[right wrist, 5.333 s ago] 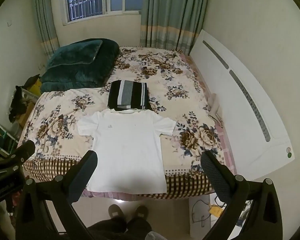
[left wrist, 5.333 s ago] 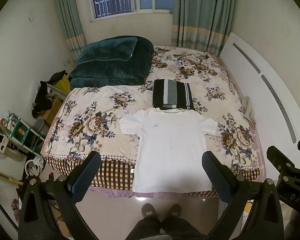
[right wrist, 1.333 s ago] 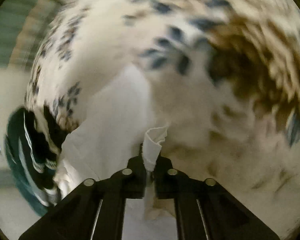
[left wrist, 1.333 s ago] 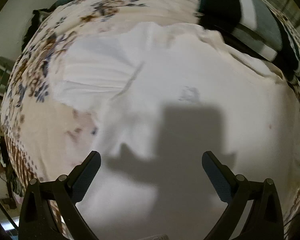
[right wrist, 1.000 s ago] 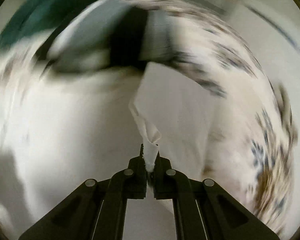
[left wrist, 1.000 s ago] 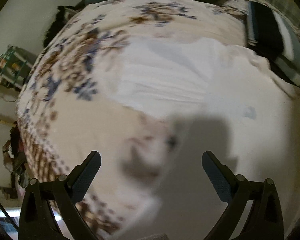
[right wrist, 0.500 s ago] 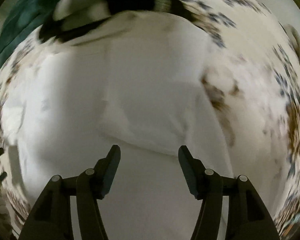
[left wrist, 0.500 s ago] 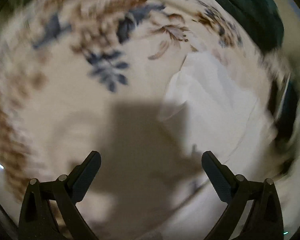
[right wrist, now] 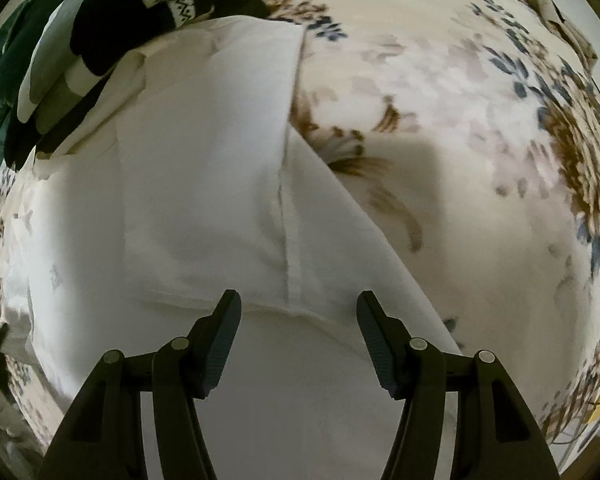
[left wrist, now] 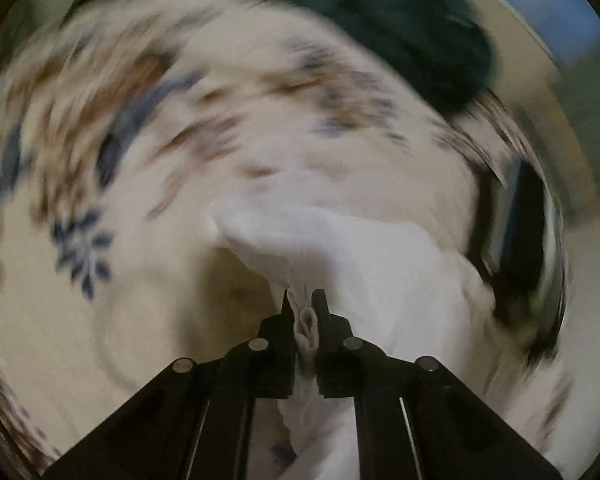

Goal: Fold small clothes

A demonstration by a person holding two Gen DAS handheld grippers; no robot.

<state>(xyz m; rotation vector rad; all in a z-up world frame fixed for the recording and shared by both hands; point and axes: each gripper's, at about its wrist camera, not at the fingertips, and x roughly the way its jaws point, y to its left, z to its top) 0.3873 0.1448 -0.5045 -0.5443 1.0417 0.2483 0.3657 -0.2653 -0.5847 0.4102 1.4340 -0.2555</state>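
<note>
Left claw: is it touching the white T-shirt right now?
Touching. The left wrist view shows the left claw shut on a bunched fold of the white T-shirt, the fabric pinched between its fingers and lifted.

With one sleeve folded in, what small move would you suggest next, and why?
Probably carry the left hand-held gripper inward across the white T-shirt: it is shut on the other sleeve, while the right hand-held gripper hangs open above the folded one.

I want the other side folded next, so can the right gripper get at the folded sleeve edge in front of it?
Probably yes: the right gripper is open just above the folded sleeve edge, nothing between.
</note>
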